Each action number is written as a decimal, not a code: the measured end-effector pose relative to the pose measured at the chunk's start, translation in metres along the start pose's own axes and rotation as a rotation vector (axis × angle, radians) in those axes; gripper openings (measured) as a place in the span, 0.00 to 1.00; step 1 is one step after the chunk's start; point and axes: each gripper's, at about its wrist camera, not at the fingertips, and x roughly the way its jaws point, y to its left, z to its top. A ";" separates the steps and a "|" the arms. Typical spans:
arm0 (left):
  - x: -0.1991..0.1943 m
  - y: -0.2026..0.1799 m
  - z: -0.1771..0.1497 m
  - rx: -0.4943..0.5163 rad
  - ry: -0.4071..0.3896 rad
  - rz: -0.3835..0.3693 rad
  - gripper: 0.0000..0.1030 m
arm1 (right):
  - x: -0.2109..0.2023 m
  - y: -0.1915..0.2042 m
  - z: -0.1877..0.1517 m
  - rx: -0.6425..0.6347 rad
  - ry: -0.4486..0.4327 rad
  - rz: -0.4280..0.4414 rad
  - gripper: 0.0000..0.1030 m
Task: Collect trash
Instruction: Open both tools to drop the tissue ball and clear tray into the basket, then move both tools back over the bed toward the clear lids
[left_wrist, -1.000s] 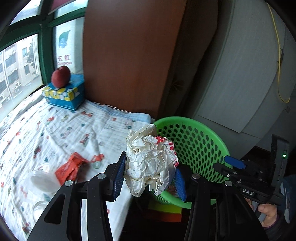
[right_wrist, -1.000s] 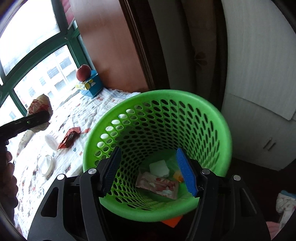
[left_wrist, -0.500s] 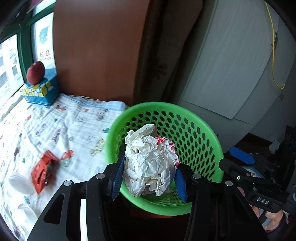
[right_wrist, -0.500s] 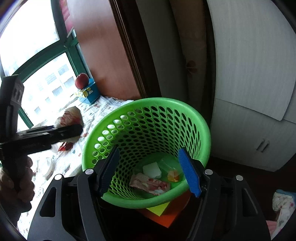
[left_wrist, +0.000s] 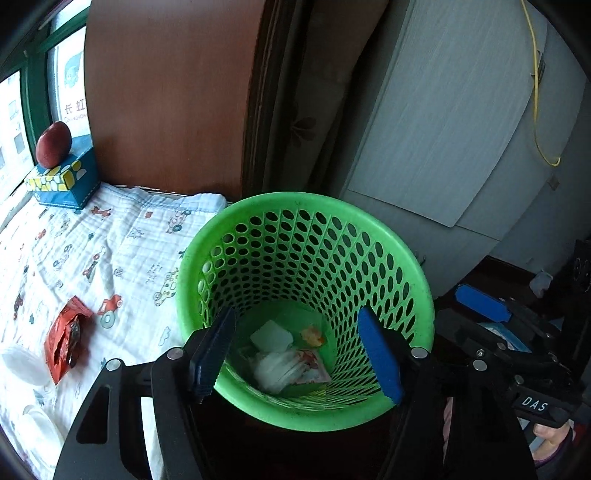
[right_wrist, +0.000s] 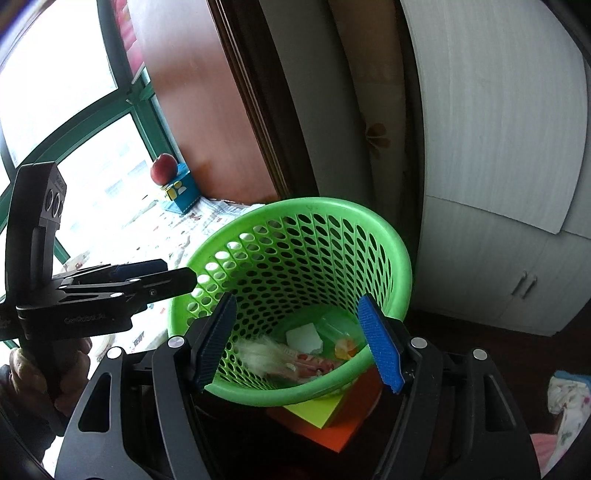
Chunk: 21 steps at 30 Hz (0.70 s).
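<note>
Two grippers hang over one green perforated basket (left_wrist: 369, 236), the reference point for all positions below. The left gripper (left_wrist: 297, 349) points down into the basket mouth; its jaws have just been opening, stand spread, and nothing is between them. The right gripper (right_wrist: 297, 341) is likewise aimed into the basket from its near rim, jaws spread and empty, having also just been widening. On the basket floor lies the collected trash: a crumpled white paper wad (left_wrist: 275, 367), seen blurred in the right wrist view, a printed wrapper (left_wrist: 314, 367) touching it, a white square piece (left_wrist: 271, 335) and a small orange scrap (left_wrist: 313, 336). Under the basket sit yellow-green and orange sheets (right_wrist: 325, 413).

Left of the basket, on the patterned cloth (left_wrist: 122, 236), a red wrapper (left_wrist: 64, 339) lies uncollected, with a white lid (left_wrist: 22, 363) just beside it. Farther left and beyond, against the window, a blue tissue box (left_wrist: 64, 179) carries a red apple (left_wrist: 53, 144) on top. Behind the basket stand a brown panel (left_wrist: 166, 92) and a grey cabinet (left_wrist: 443, 129).
</note>
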 end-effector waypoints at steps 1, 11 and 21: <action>-0.002 0.002 -0.001 -0.003 -0.001 0.005 0.64 | 0.000 0.000 0.000 -0.001 0.000 0.002 0.67; -0.035 0.035 -0.019 -0.067 -0.031 0.069 0.75 | -0.001 0.019 0.002 -0.027 -0.004 0.038 0.71; -0.080 0.088 -0.047 -0.161 -0.077 0.181 0.81 | 0.005 0.051 0.006 -0.076 0.004 0.091 0.72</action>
